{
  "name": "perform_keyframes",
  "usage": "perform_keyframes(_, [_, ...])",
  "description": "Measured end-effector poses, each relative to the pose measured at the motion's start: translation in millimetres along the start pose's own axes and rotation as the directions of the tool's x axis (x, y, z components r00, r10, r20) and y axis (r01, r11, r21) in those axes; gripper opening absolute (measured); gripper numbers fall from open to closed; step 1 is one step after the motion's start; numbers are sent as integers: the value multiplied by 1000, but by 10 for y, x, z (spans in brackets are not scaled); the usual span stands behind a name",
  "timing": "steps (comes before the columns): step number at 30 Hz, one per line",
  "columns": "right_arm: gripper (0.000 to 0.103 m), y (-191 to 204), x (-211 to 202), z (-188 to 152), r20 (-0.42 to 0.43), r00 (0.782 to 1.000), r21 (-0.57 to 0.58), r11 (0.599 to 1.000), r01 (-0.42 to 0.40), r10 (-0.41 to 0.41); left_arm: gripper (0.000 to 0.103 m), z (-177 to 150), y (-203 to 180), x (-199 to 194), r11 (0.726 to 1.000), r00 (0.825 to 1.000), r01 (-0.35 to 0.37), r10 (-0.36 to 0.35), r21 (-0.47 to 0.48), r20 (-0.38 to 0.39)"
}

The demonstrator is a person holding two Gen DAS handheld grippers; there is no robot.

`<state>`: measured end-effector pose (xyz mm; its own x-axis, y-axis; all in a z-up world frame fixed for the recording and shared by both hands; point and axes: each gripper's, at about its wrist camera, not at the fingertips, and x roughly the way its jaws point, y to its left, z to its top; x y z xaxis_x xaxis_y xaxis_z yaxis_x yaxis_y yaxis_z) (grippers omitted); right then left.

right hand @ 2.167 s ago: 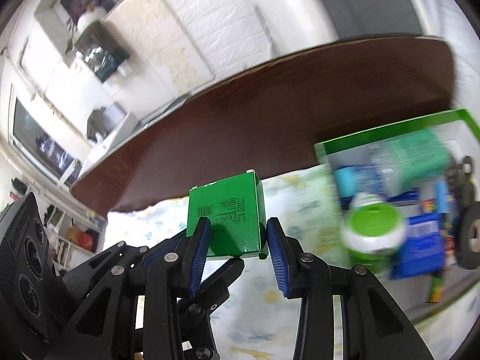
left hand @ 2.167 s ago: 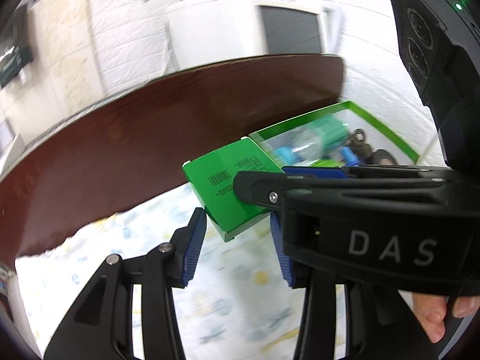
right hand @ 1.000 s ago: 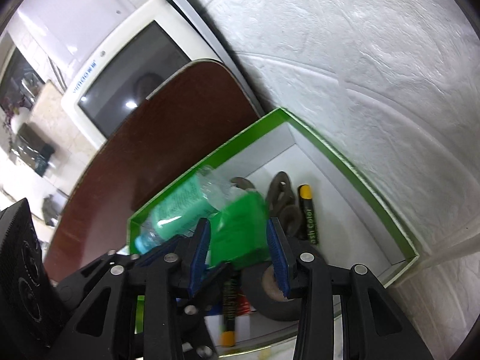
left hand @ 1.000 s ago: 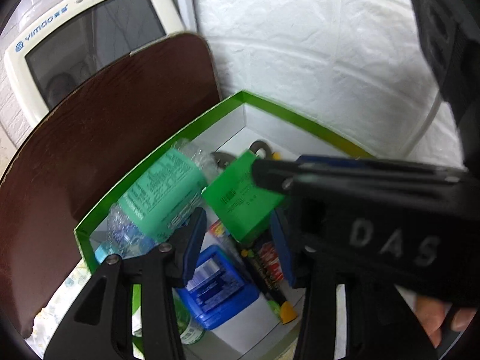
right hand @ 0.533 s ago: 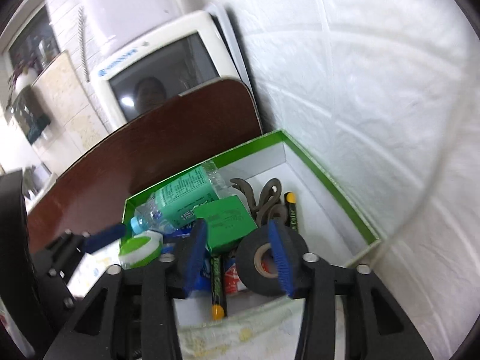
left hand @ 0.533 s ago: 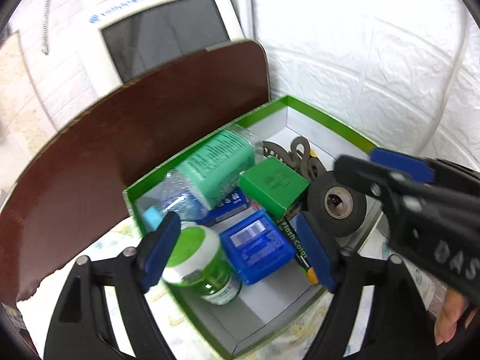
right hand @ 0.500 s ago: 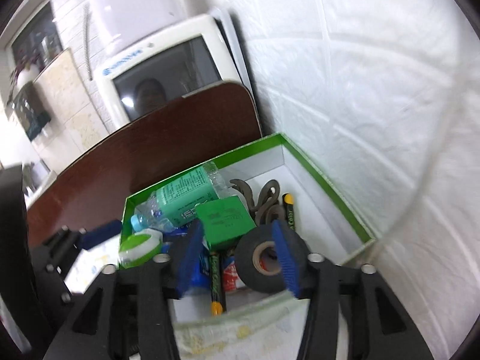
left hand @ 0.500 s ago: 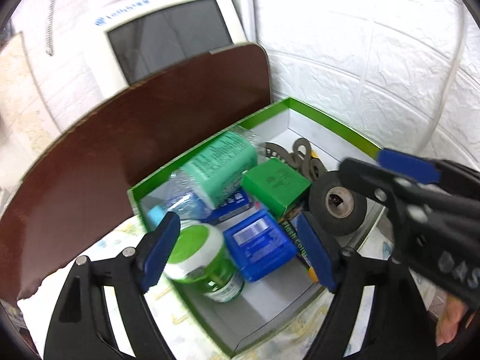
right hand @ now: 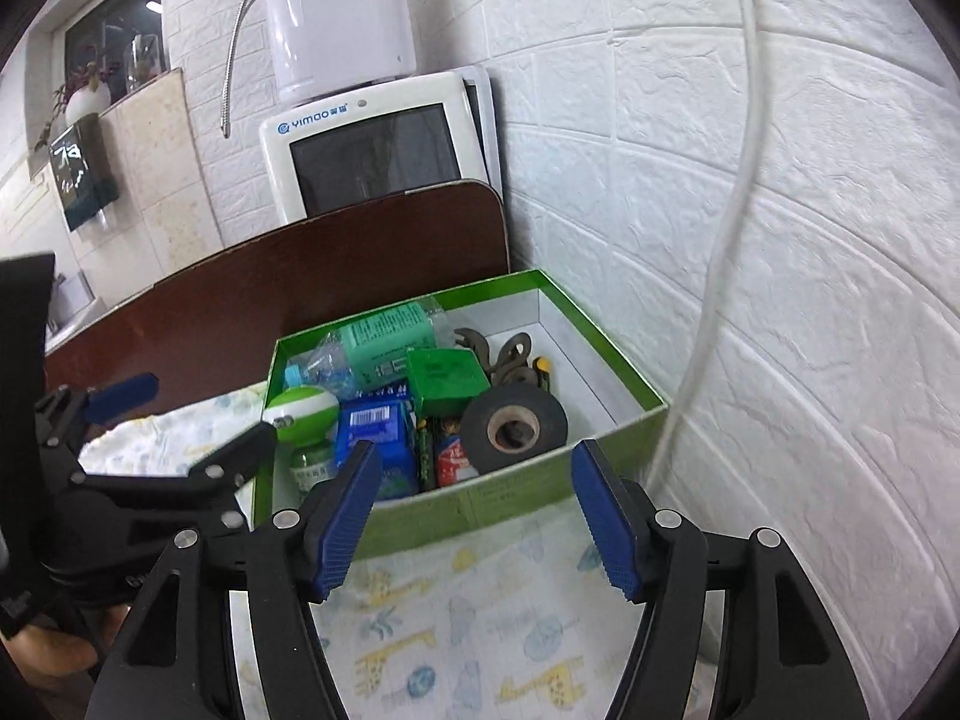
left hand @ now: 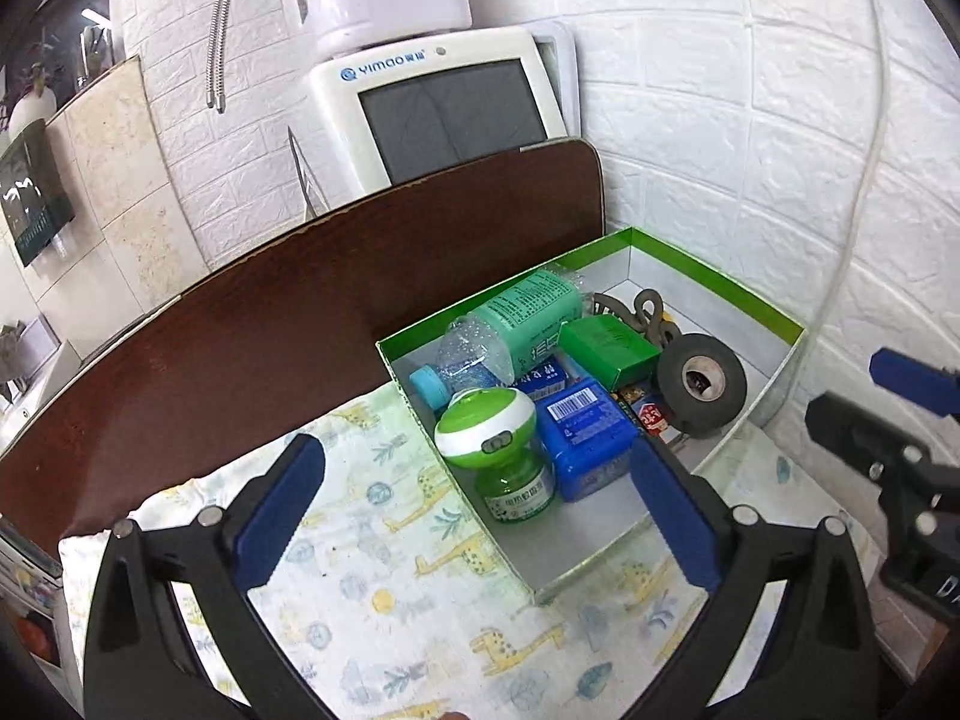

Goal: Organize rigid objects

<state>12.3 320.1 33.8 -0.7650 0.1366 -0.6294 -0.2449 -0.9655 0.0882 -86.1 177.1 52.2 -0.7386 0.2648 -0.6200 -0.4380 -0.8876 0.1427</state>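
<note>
the sorting looks close to done, as far as these views show: the green-rimmed box [left hand: 714, 267] holds everything visible, and the giraffe-print cloth [left hand: 390, 546] in front of it carries nothing loose. whether anything waits out of frame i cannot tell.

both grippers hang back from the box with nothing between the pads. the left gripper [left hand: 474, 516] has its jaws opening, already spread very wide, and the right gripper [right hand: 474, 516] is opening too – both empty.

inside the box, in the left wrist view, the small green carton [left hand: 606, 351] lies flat near the centre, at about 1 o'clock from the blue box [left hand: 585, 438]. it is crisp, matt card with sharp corners. at 10 o'clock from it lies a crinkled clear plastic bottle [left hand: 516, 324] with a mint label; at 4 o'clock stands a dull black tape roll [left hand: 702, 384]. a glossy green-capped jar [left hand: 486, 426] sits at the box's near-left corner – smooth, rounded plastic. dark metal hooks [left hand: 651, 315] lie at the far end.
</note>
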Motion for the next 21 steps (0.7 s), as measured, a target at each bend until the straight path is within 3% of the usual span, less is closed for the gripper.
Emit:
perform_keyframes(9, [67,-32,-222,-223,-3,999,4,999,46,-46,102,-162,-70,-199,999,999,37,-37,6,12])
perform_keyframes(21, [67,-20,-284,-249,-5,998,-7,998,63,-63,102,-214,-63,-359,998,997,61,-62,8,46])
